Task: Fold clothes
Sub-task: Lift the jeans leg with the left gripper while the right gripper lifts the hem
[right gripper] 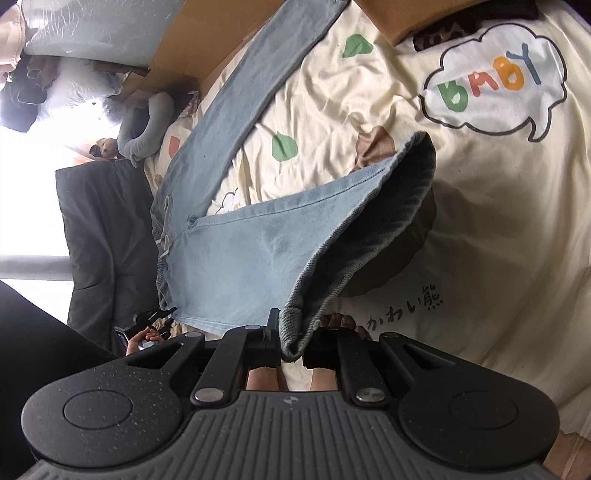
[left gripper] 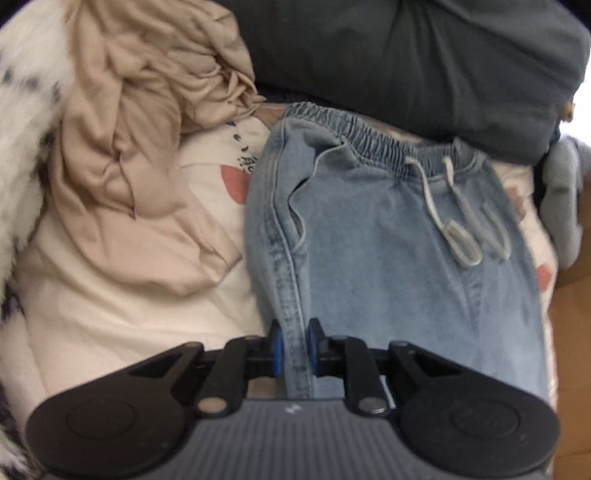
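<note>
Light blue jeans (left gripper: 388,258) with an elastic waistband and a white drawstring (left gripper: 436,206) lie on a cream printed bedsheet (left gripper: 110,314). My left gripper (left gripper: 295,347) is at the picture's bottom edge, its blue pads pinching the side seam below the pocket. In the right wrist view, the right gripper (right gripper: 291,339) is shut on the hem of one leg of the jeans (right gripper: 240,258), held up off the sheet so the leg opening gapes. The other leg stretches away flat towards the top. The left gripper (right gripper: 147,321) shows small beside the waistband.
A crumpled beige garment (left gripper: 140,129) and a white fluffy spotted fabric (left gripper: 22,110) lie left of the jeans. A dark grey padded item (left gripper: 406,55) lies beyond the waistband. Cardboard boxes (right gripper: 406,18) and a grey neck pillow (right gripper: 147,122) border the bed. A person's toes (right gripper: 336,321) show below.
</note>
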A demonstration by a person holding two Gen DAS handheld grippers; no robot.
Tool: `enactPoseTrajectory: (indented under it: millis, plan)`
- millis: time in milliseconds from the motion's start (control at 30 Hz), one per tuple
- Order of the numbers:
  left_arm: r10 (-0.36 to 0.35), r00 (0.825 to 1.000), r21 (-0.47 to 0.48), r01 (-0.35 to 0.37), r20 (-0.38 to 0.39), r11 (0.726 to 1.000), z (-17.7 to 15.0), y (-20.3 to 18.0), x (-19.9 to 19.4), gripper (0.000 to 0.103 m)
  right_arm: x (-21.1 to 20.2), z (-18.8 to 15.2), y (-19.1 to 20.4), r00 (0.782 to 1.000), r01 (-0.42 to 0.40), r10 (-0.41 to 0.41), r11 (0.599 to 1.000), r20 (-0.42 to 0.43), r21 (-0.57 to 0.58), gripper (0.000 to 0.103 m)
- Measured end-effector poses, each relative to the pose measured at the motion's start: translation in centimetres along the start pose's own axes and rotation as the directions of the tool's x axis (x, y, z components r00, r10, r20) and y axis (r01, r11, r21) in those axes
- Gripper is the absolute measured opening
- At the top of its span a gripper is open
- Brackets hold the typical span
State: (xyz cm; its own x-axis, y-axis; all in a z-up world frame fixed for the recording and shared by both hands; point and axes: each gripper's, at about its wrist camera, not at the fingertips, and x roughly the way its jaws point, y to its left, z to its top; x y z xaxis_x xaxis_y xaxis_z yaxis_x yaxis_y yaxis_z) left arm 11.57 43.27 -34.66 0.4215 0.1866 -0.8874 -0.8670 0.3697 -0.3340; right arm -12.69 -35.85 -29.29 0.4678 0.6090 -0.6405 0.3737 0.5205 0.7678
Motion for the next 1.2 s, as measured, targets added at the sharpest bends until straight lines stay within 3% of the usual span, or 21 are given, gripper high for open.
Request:
enactPoseTrajectory:
  millis: [433, 833, 1033, 1200]
  plan:
    - [-0.102, 0.995, 0.097, 0.101, 0.006, 0.990, 3.3, -5.7, -5.3, 0.011, -2.5, 2.6, 3.8, 0.997, 0.005, -0.003, 1.000, 0.081, -0.023, 0.008]
    - [-0.089, 0.995, 0.161, 0.081, 0.044, 0.984, 4.6, -11.9, -9.0, 0.009, -3.5, 7.3, 4.8, 0.986, -0.065, 0.075, 0.995, 0.147, -0.075, 0.008]
    - [-0.064, 0.998, 0.184, 0.057, 0.028, 0.981, 5.0, -14.1, -9.3, 0.008, -3.6, 8.8, 4.9, 0.977, -0.069, 0.077, 0.997, 0.199, -0.045, 0.008]
    - [-0.086, 0.996, 0.192, 0.080, 0.025, 0.978, 5.5, -15.8, -9.2, 0.007, -3.4, 11.0, 5.6, 0.970, -0.060, 0.065, 0.998, 0.232, -0.028, 0.008]
